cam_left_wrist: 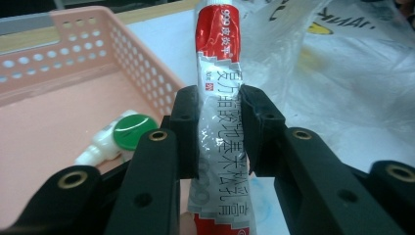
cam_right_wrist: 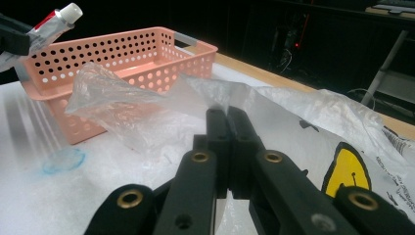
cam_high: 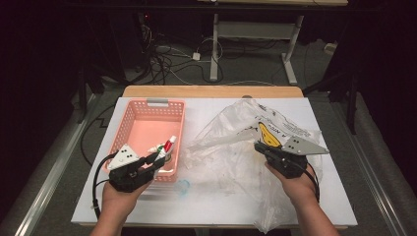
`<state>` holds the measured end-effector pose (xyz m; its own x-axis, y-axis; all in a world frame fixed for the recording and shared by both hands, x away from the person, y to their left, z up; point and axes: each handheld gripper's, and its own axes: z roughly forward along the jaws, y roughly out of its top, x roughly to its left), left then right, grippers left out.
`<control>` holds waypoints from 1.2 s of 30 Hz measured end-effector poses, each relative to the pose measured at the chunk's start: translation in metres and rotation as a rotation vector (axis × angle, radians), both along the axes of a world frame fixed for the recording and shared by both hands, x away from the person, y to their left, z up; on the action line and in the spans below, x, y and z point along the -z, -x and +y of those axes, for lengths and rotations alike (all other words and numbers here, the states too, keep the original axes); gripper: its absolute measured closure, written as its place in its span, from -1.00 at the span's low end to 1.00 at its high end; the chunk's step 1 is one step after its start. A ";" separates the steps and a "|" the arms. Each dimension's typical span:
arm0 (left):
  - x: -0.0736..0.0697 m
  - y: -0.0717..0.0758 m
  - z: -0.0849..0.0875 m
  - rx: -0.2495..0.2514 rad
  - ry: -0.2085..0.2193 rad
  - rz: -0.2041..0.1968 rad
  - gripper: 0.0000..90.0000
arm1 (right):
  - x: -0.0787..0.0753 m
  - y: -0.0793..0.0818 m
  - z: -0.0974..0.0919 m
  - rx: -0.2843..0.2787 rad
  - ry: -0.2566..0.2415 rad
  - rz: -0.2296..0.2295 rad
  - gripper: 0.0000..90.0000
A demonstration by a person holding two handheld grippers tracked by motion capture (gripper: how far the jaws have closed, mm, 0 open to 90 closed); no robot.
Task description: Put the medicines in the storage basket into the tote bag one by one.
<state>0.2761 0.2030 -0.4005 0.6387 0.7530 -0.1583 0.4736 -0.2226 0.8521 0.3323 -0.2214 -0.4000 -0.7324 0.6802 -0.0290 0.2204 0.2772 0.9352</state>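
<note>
**Ointment tube held over the pink basket, plastic bag pinched beside it**

The left gripper [cam_high: 158, 158] has its jaws clamped on a red-and-silver ointment tube [cam_left_wrist: 218, 117] — the pads press the tube's crimped middle from both sides, and the white cap end points up and away from the hand. In the high view the tube [cam_high: 168, 145] stands tilted above the near right corner of the pink basket [cam_high: 129, 118], which sits on the left part of the white worktop [cam_high: 216, 206].

Inside the basket, close to that same corner, lies a small white bottle with a green cap [cam_left_wrist: 122, 134], on its side on the basket floor.

The right gripper [cam_high: 260, 147] is to the right of the basket, its jaws fully closed on a fold of the clear plastic bag [cam_high: 231, 147] — in the right gripper view the film [cam_right_wrist: 147, 115] runs from between the pads toward the basket's side wall [cam_right_wrist: 122, 58]. The bag, printed with a yellow face [cam_right_wrist: 347, 171] and dark lettering, spreads over the worktop right of the basket. A bluish ring mark [cam_right_wrist: 63, 160] shows on the worktop just in front of the basket.
</note>
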 end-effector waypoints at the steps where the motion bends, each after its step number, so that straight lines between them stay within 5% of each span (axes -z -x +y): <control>1: -0.001 0.001 -0.003 0.010 0.005 0.000 0.52 | 0.000 0.000 0.000 -0.001 -0.001 -0.001 1.00; 20: -0.001 0.010 -0.042 0.106 0.002 -0.031 0.52 | -0.002 -0.001 -0.001 0.008 -0.012 -0.007 1.00; 36: 0.008 0.000 -0.107 0.242 -0.036 -0.018 0.52 | -0.003 -0.002 -0.001 0.015 -0.019 -0.006 1.00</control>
<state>0.2760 0.0964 -0.4086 0.8038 0.5826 -0.1208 0.3874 -0.3584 0.8494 0.3347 -0.2229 -0.3971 -0.7221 0.6915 -0.0201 0.2189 0.2559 0.9416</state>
